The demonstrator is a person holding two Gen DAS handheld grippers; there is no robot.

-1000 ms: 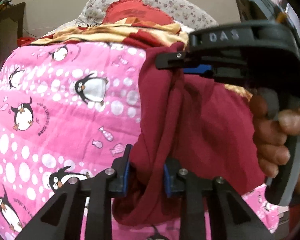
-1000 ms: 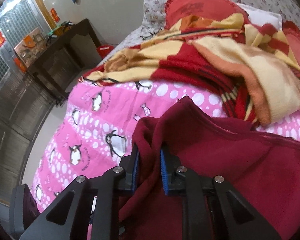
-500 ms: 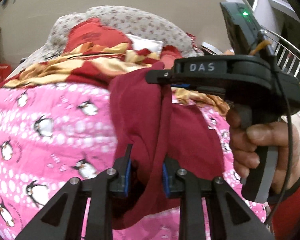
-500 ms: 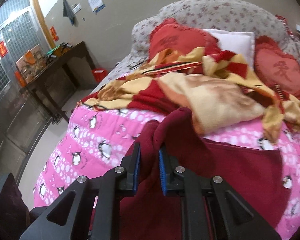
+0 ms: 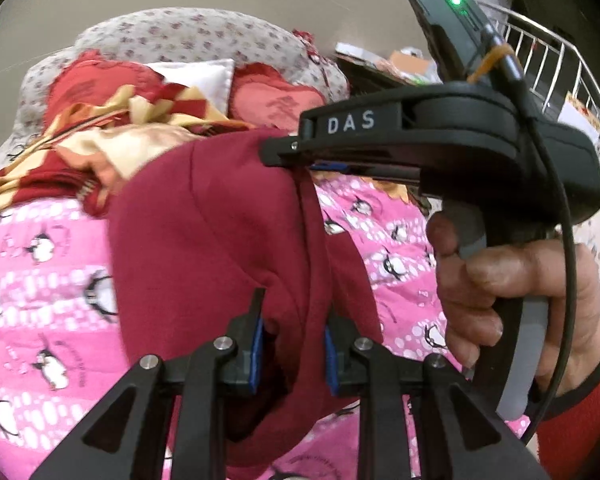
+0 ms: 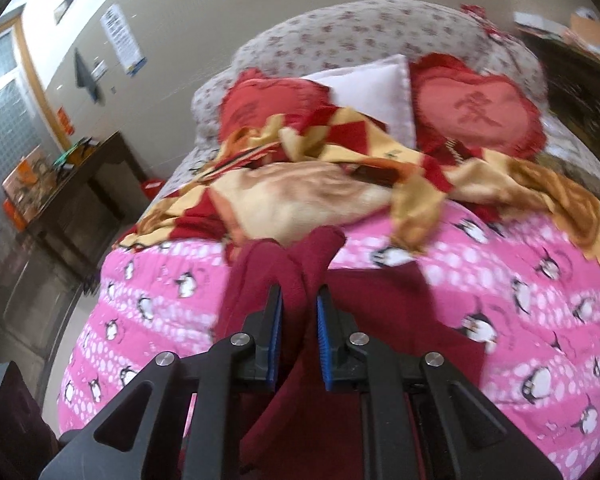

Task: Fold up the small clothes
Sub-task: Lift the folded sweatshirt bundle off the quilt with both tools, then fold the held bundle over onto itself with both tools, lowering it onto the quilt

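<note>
Bedside desk [image 6: 80, 184] – right view only; both grippers [image 5: 294, 344] [image 6: 299, 336] pinch maroon garment [image 5: 220, 240].

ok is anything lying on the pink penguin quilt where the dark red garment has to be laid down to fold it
Nothing visible on the near part. Both the left hand-held gripper and right hand-held gripper are shut on the dark red garment. The red and yellow blanket covers only the far end of the pink quilt, by the pillows.

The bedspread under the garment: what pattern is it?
Pink bedspread with white dots and penguins; clearest in the right wrist view.
</note>
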